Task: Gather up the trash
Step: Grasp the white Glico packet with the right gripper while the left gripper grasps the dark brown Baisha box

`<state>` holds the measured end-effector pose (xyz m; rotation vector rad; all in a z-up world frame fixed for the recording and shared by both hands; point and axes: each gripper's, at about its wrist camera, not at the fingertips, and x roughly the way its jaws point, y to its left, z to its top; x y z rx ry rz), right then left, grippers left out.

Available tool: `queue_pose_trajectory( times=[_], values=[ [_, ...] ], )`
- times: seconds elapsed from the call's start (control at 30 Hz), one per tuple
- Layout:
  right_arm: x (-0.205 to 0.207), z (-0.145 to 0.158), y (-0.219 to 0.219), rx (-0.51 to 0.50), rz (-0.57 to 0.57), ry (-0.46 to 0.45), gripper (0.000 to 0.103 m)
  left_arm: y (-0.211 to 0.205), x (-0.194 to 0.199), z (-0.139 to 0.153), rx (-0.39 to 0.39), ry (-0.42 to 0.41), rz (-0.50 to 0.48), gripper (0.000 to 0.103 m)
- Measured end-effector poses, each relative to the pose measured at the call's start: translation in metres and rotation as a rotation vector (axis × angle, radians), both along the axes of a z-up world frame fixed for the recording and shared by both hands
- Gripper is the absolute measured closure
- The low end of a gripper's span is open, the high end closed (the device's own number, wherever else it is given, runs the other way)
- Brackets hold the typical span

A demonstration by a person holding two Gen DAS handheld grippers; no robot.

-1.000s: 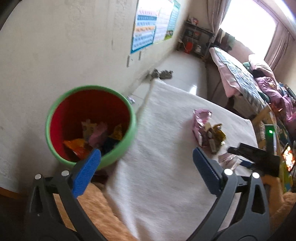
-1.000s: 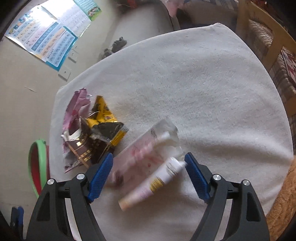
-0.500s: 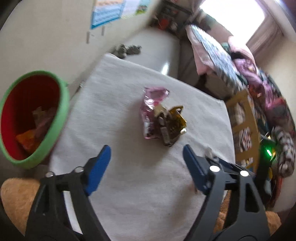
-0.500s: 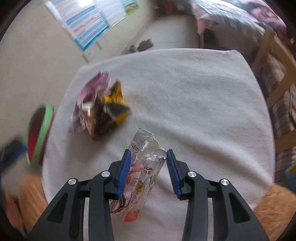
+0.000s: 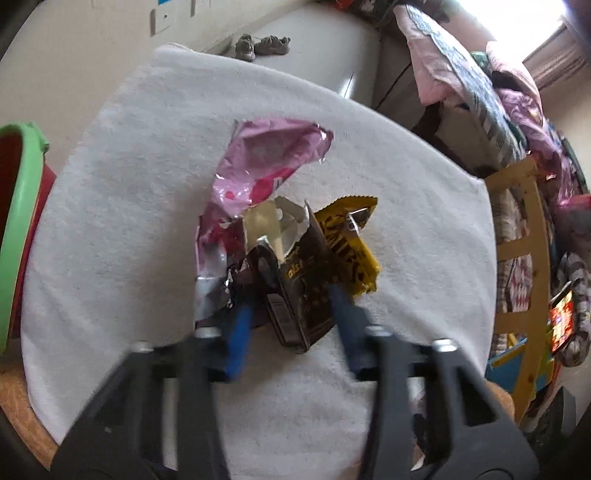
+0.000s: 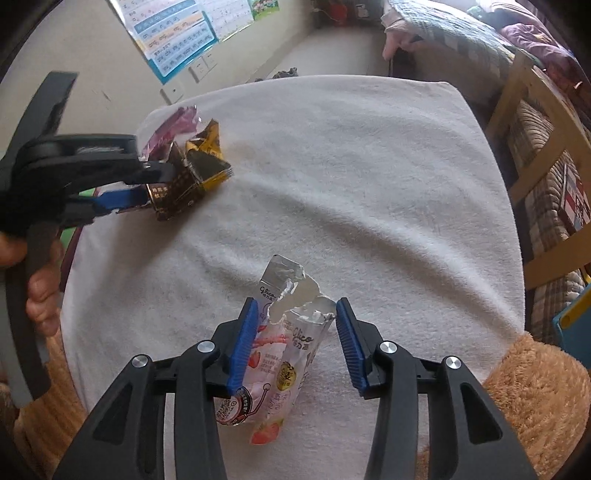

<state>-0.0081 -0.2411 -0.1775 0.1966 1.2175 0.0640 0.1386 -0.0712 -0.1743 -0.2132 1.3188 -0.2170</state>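
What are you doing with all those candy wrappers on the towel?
A person is picking up trash with two hand-held grippers. The left gripper is closing on the dark brown wrapper in the wrapper pile. The right gripper has two strawberry wrappers between its jaws, which are opening slightly. The green-rimmed bin waits beside the white towel.

**Bedroom, daylight from far window**

White terry towel [image 6: 369,192] covers the work surface; tan fuzzy fabric [image 6: 535,391] shows at its near edges. Beige wall [image 6: 92,51] on left, carrying a blue-bordered chart poster [image 6: 177,33] with wall sockets [image 6: 201,66] just below. Pale glossy floor [image 5: 317,48] beyond, a pair of shoes [image 5: 262,44] on it. Bed [image 5: 469,96] with patterned and pink bedding at right. Light wooden chair frame [image 6: 546,122] beside towel. Bright, overexposed window [image 5: 532,22], curtain edge visible.
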Motion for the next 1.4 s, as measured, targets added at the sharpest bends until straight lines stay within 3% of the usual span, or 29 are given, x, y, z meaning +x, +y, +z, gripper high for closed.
queue_pose_trajectory(
  times=[0.17,0.3,0.37,0.53,0.6,0.67,0.77,0.87,1.03,1.17,1.27,1.4],
  values=[
    [0.002,-0.002,-0.002,0.013,-0.003,0.011,0.059,0.014,-0.014,0.014,-0.023,-0.022,-0.024,0.087],
    [0.005,-0.001,0.005,-0.005,0.027,0.002,0.057,0.023,-0.042,0.033,0.052,-0.085,-0.129,0.087],
    [0.007,-0.001,0.011,-0.018,0.049,0.0,0.056,0.031,-0.059,0.033,0.084,-0.078,-0.176,0.087],
    [0.009,-0.005,0.021,-0.03,0.076,0.012,0.049,0.041,-0.082,0.018,0.118,-0.042,-0.19,0.087],
    [0.009,-0.004,0.022,-0.033,0.071,0.014,0.04,0.043,-0.082,0.014,0.112,-0.038,-0.164,0.08],
    [0.008,-0.002,0.019,-0.027,0.052,0.011,0.033,0.042,-0.081,0.013,0.076,-0.038,-0.128,0.055],
    [0.003,0.001,0.011,0.004,0.011,0.023,0.033,0.04,-0.079,0.017,0.04,-0.06,-0.086,0.036],
    [-0.005,0.002,0.004,0.03,-0.016,0.046,0.033,0.039,-0.08,0.018,0.024,-0.079,-0.051,0.032],
    [-0.014,0.0,-0.005,0.048,-0.043,0.077,0.033,0.039,-0.079,0.013,0.109,-0.115,0.006,0.027],
    [-0.013,-0.004,-0.003,0.062,-0.035,0.098,0.033,0.036,-0.079,0.013,0.117,-0.127,-0.01,0.027],
    [-0.015,-0.006,-0.001,0.07,-0.029,0.111,0.034,0.037,-0.079,0.009,0.086,-0.092,-0.007,0.027],
    [-0.014,-0.008,-0.001,0.067,-0.033,0.114,0.034,0.037,-0.077,-0.008,0.03,0.02,0.031,0.027]
  ],
)
